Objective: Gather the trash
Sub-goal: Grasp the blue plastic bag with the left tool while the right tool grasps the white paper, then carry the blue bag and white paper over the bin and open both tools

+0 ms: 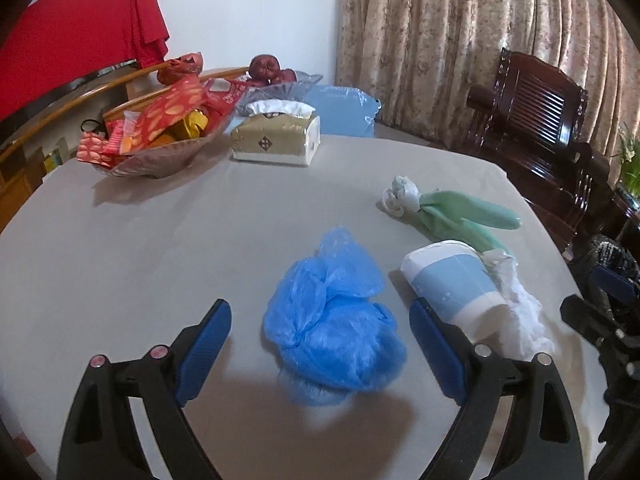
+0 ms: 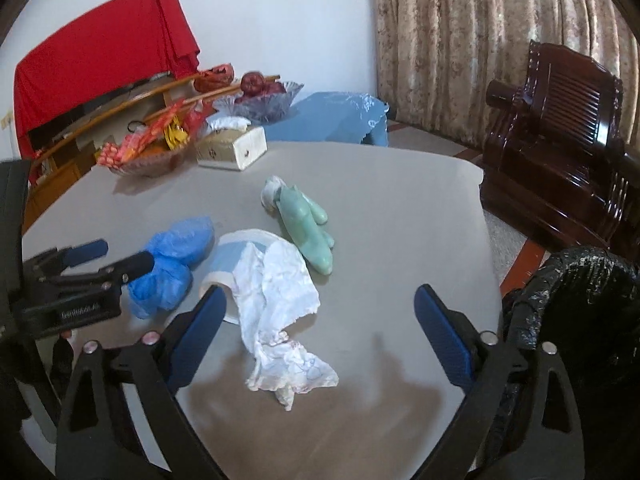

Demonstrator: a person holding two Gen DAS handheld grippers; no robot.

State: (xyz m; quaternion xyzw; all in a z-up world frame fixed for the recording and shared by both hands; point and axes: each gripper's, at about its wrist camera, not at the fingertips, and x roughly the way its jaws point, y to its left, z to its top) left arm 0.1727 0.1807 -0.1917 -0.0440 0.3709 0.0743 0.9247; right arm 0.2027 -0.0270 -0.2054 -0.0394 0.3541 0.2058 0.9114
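Left wrist view: the left gripper point(image 1: 320, 334) is spread wide, released, its blue pads on either side of a crumpled blue plastic bag point(image 1: 330, 320) lying on the grey table point(image 1: 140, 248); neither pad touches the bag. Just right of the bag, a paper cup point(image 1: 454, 284) lies on its side against the right-hand pad, with crumpled white tissue point(image 1: 520, 312) beside it. Farther back lies a green glove point(image 1: 460, 216) with a small white wad point(image 1: 400, 196) at its cuff. Along the far edge stand a tissue box point(image 1: 276, 140), a snack bowl point(image 1: 160, 136) and a glass fruit bowl point(image 1: 280, 88).

Right wrist view: the right gripper point(image 2: 318, 322) also hangs released, jaws wide above the white tissue point(image 2: 280, 300), which drapes over the tipped cup point(image 2: 228, 264). The left gripper point(image 2: 124, 256) enters from the left, its fingers straddling the blue bag point(image 2: 172, 264). The green glove point(image 2: 306, 228) lies just behind the tissue. A black-lined trash bin point(image 2: 580, 304) stands off the table's right edge, and a dark wooden chair point(image 2: 560, 140) beyond it.
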